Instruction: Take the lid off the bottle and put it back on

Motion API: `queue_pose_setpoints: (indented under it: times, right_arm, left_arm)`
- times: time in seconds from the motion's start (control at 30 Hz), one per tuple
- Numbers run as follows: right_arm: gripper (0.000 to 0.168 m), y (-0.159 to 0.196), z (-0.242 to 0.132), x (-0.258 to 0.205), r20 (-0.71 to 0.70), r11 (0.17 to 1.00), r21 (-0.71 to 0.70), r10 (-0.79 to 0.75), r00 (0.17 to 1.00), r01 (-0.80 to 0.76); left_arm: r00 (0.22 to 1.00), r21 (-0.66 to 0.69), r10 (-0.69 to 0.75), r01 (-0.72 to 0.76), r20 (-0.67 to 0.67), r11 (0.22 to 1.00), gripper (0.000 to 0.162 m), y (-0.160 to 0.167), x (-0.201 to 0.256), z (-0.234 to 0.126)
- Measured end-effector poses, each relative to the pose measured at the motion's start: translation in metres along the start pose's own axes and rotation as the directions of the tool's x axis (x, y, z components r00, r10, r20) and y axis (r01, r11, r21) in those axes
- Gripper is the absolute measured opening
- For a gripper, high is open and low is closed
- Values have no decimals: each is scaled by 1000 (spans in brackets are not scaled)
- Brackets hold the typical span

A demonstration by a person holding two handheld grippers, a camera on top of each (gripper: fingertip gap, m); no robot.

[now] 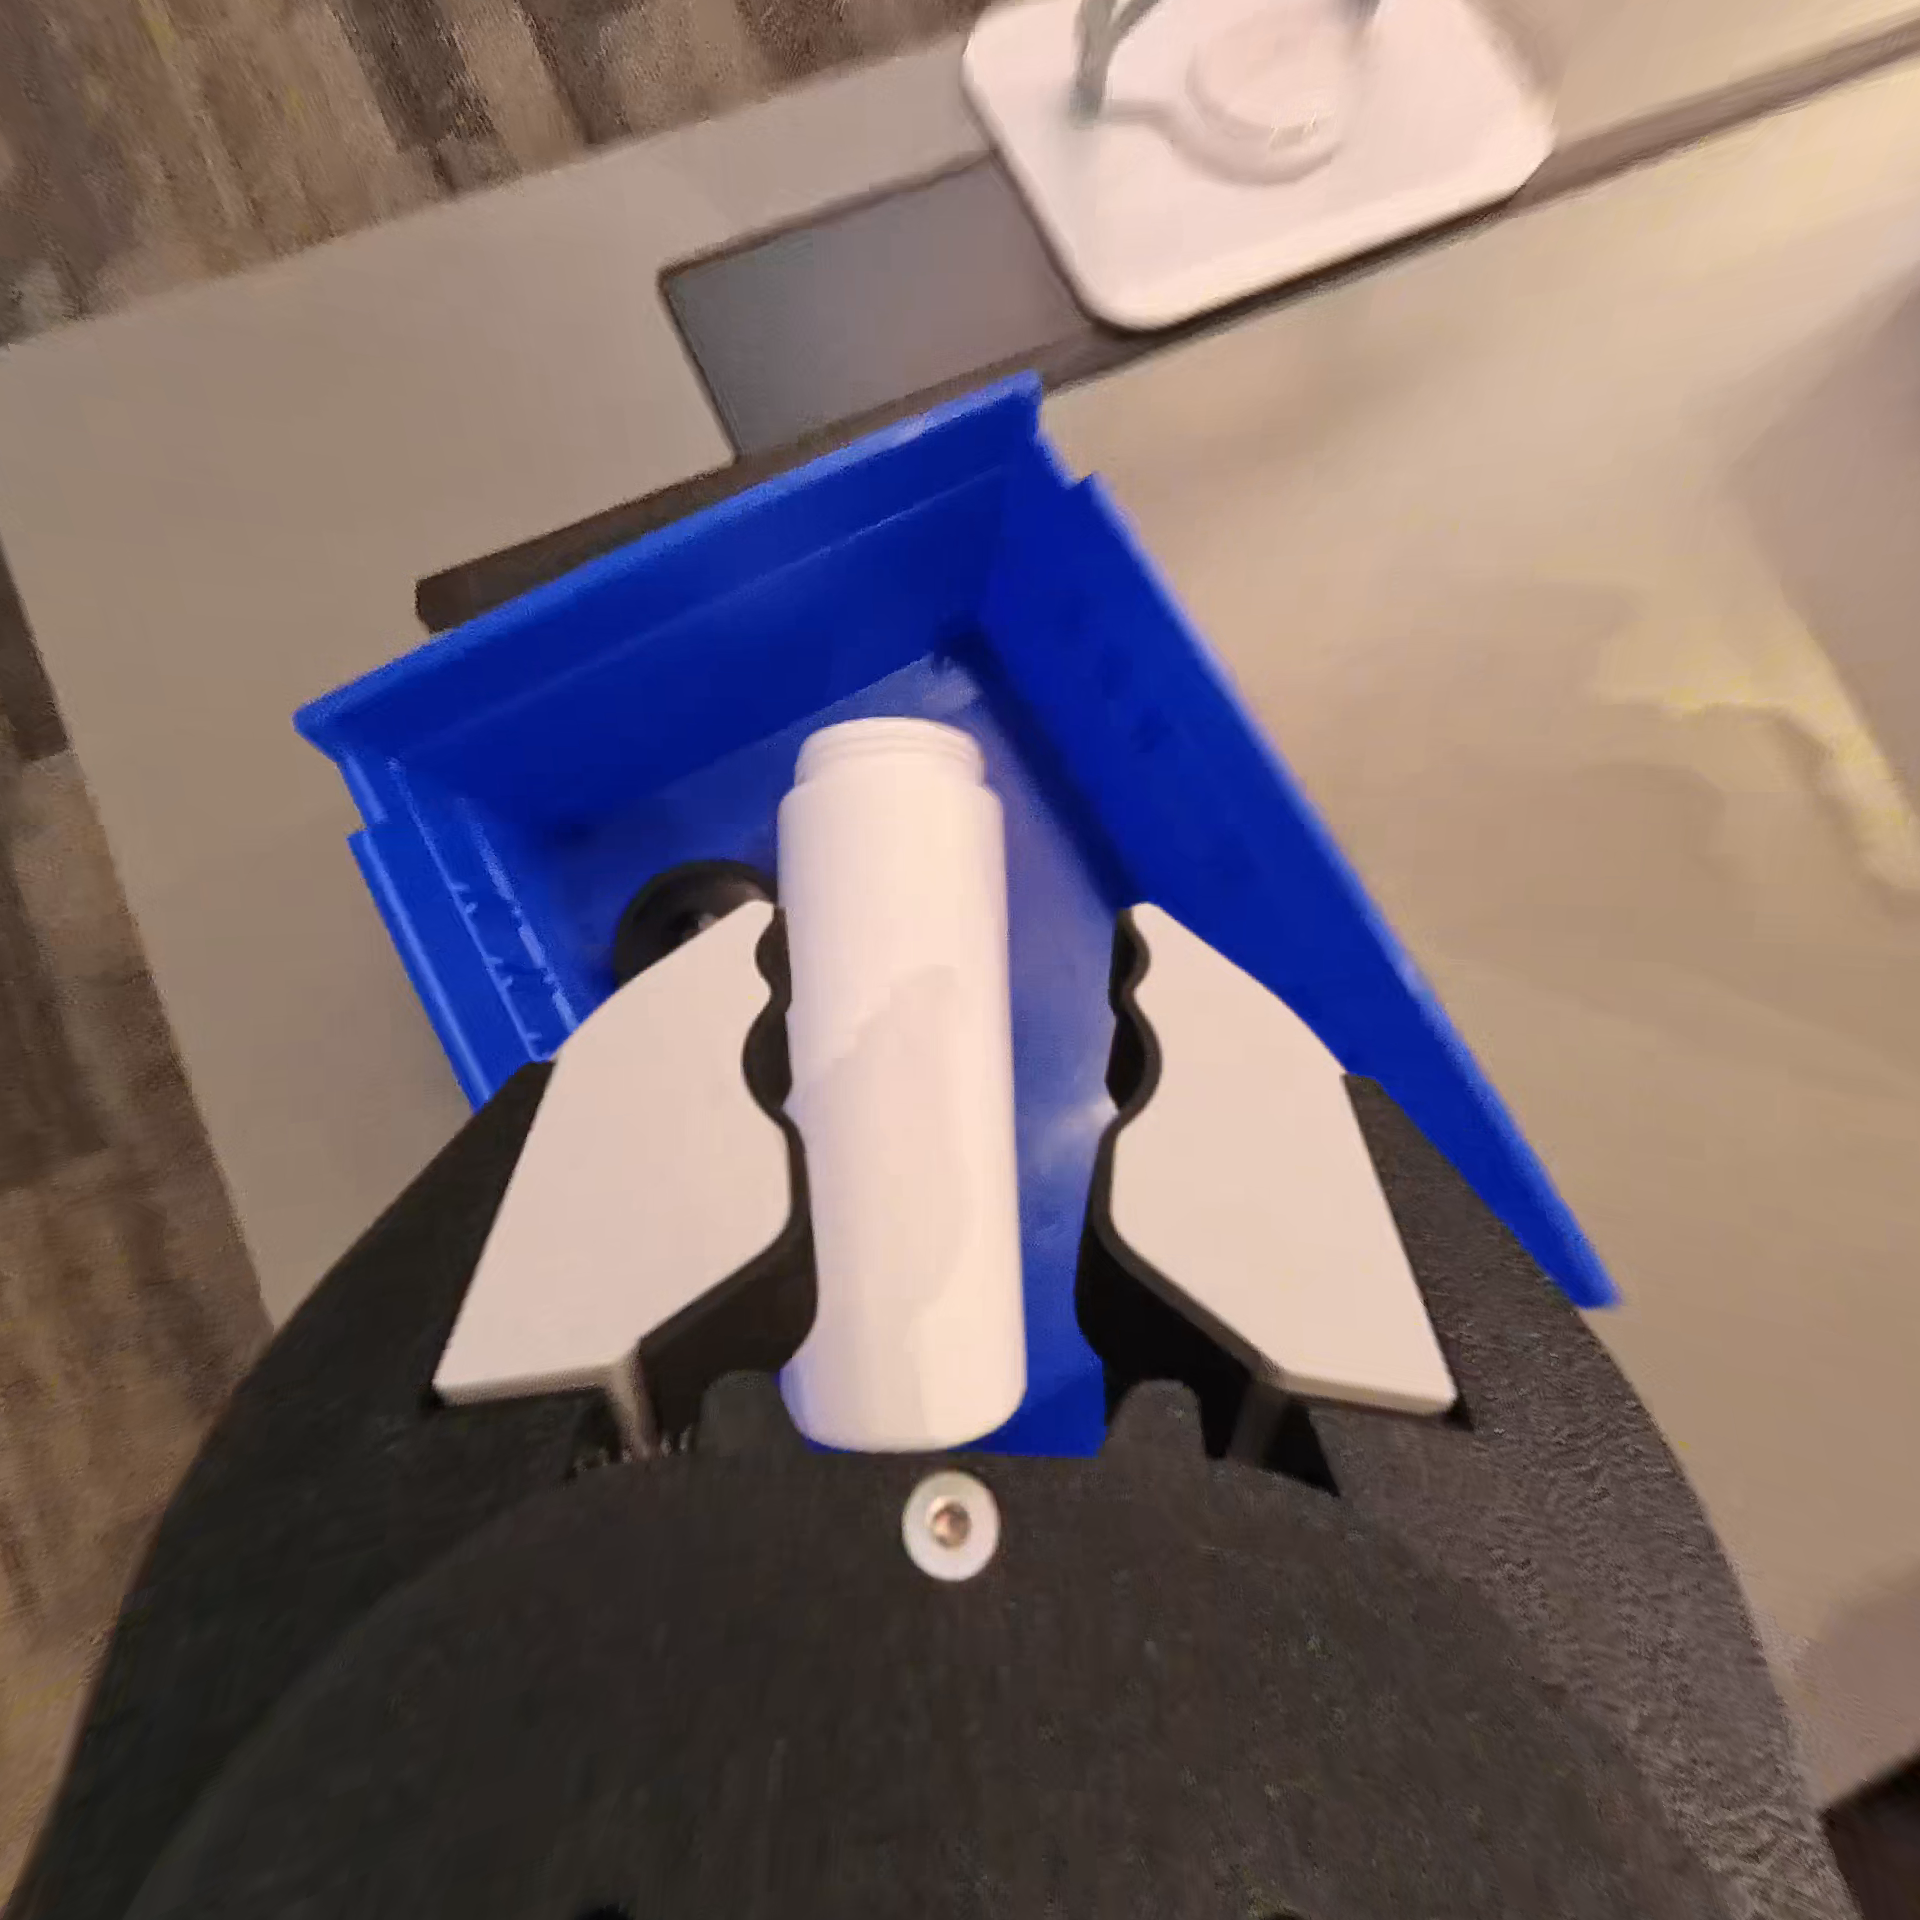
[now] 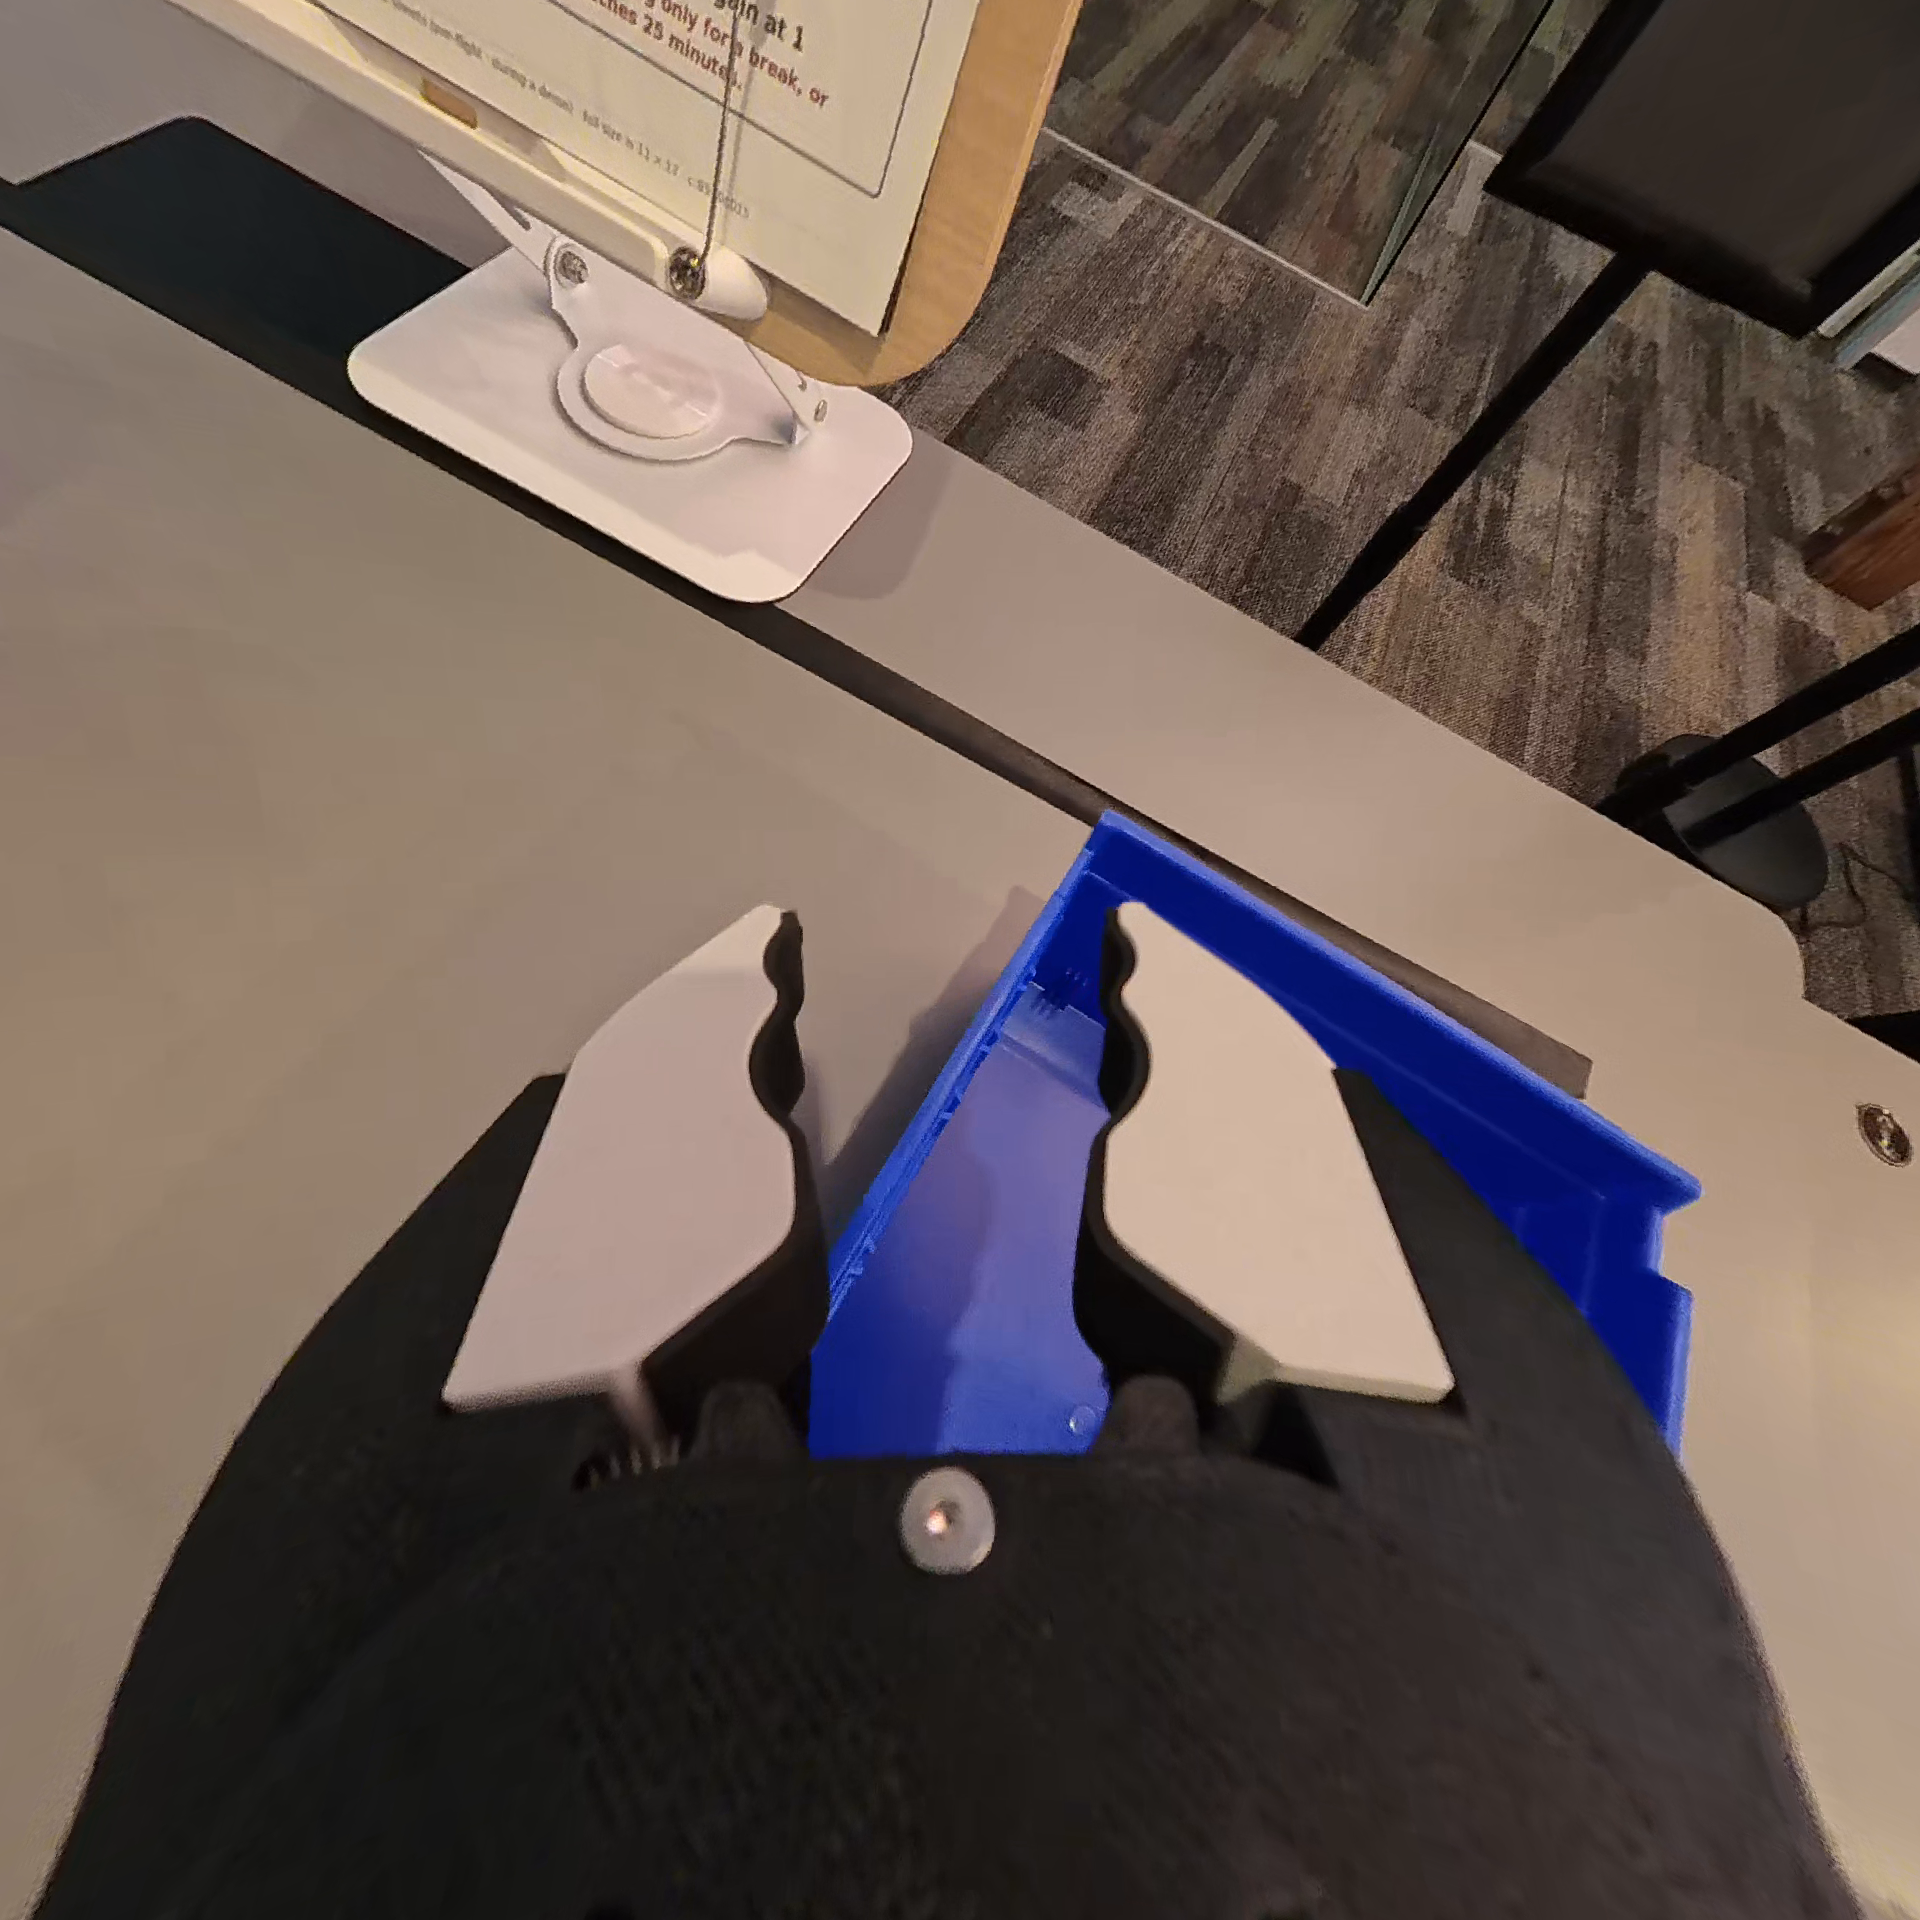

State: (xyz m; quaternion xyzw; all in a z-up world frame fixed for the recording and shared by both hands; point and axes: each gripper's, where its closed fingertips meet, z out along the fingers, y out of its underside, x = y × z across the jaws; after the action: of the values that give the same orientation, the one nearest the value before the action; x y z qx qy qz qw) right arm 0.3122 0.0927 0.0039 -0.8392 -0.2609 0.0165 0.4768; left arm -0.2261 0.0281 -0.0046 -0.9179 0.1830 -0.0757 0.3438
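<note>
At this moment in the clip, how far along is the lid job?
Done: the lid is off; the white bottle shows bare threads at its neck and lies in the blue bin. In hand: nothing gripped; the left gripper is open around the bottle, and the right gripper is open and empty. Left: a dark round object, possibly the lid, still has to go back on.

**Colours, both views**

You've got a white bottle point(image 1: 904, 1091) in a solid blue bin point(image 1: 1195, 831), black lid point(image 1: 675, 914) beside it. Grippers point(image 1: 945, 935) point(image 2: 951, 945): black body w/ pale grey fingers. Table point(image 2: 416, 831) plain beige-grey; carpet point(image 2: 1299, 364) mottled grey-brown; white stand base point(image 2: 644, 457).
</note>
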Motion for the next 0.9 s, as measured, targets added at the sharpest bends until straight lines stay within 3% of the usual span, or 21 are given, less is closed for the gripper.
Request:
queue_pose_setpoints:
  times: [0.13, 0.2, 0.3, 0.4, 0.57, 0.63, 0.9]
  right_arm:
    - [57, 9, 7, 0, 18, 999, -31, 12, 1000, -12]
    - [57, 14, 11, -1, 39, 999, -47, 23, 999, -21]
    - [57, 20, 17, -6, 64, 997, -76, 18, 998, -13]
    - [57, 24, 21, -12, 84, 995, -99, 2, 996, 6]
    - [57, 30, 28, -21, 117, 991, -134, -10, 993, 26]
    - [57, 33, 30, -24, 127, 988, -153, -18, 992, 37]
    - [56, 33, 34, -38, 164, 984, -160, -54, 985, 81]
  left_arm:
    - [998, -341, 44, -23, 53, 940, 77, 46, -2, 43]
    - [993, -414, 81, -38, 88, 910, 88, 57, -8, 57]
    - [973, -489, 135, -28, 185, 872, 90, 65, -23, 64]
    - [965, -526, 128, 11, 227, 850, 87, 71, -32, 66]
    - [981, -566, 80, 35, 178, 823, 89, 81, -30, 81]
    - [987, -548, 62, 29, 146, 836, 76, 76, -23, 88]
    - [981, -538, 99, 8, 169, 843, 75, 66, -19, 92]
